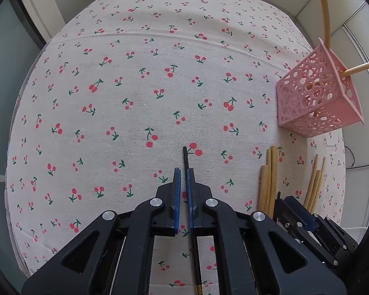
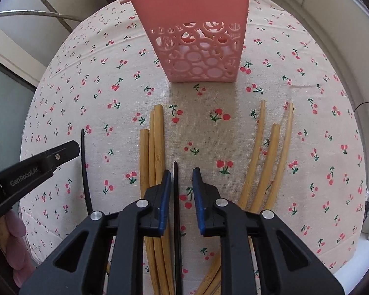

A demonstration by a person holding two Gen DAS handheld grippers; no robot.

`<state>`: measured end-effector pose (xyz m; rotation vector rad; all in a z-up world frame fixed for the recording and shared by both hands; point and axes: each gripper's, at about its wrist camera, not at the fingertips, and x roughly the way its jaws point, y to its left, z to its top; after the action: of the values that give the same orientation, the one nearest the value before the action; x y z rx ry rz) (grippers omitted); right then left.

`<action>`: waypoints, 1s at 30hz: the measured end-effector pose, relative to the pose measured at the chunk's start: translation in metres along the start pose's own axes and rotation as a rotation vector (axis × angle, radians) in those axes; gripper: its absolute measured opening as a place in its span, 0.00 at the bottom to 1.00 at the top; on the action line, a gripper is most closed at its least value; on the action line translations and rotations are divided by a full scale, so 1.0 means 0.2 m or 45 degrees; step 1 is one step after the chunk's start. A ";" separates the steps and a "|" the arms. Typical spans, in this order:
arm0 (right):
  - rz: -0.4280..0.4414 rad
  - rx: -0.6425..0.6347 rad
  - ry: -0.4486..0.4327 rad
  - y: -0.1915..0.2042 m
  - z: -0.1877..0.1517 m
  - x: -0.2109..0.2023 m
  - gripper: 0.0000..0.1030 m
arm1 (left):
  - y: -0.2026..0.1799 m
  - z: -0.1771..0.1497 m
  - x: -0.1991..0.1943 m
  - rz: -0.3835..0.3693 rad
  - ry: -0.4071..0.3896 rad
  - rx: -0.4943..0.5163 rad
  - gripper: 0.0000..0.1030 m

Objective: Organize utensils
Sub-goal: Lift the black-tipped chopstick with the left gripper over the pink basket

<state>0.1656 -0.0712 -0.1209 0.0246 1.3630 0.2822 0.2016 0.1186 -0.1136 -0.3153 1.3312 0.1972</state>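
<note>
Chopsticks, black: two on the cherry-print tablecloth; one runs between the left gripper's pads, the other lies between the right gripper's jaws.
Chopsticks, bamboo: a thick set just left of the right gripper, a thin pale set to its right, all flat on the cloth.
Holder: pink perforated basket stands upright beyond the sticks, with wooden utensils already in it.
Left gripper: jaws together, clamped on its black chopstick.
Right gripper: jaws apart, a gap on both sides of its stick; not gripped.
Step in hand: picking up the black pair, one per gripper.
Next move: likely close the right jaws onto the stick, lift both, tip them upright over the basket's open top.
</note>
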 end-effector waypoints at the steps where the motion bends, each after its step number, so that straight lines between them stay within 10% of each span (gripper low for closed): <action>1: -0.002 -0.006 -0.001 0.00 0.00 0.00 0.13 | 0.01 0.00 0.00 0.002 0.001 0.003 0.05; 16: 0.176 0.070 -0.172 -0.15 -0.01 -0.22 0.04 | 0.00 -0.04 0.09 -0.012 0.037 -0.023 0.24; 21: 0.191 0.044 -0.309 -0.16 -0.03 -0.41 0.04 | -0.16 -0.11 0.10 0.136 -0.029 0.092 0.06; 30: 0.276 0.041 -0.481 -0.29 -0.09 -0.71 0.04 | -0.18 -0.16 -0.13 -0.108 -0.283 0.119 0.03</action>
<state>0.1332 -0.1594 0.0012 0.2423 0.9886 0.4152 0.1784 0.0750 -0.0912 -0.2621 1.1015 0.0953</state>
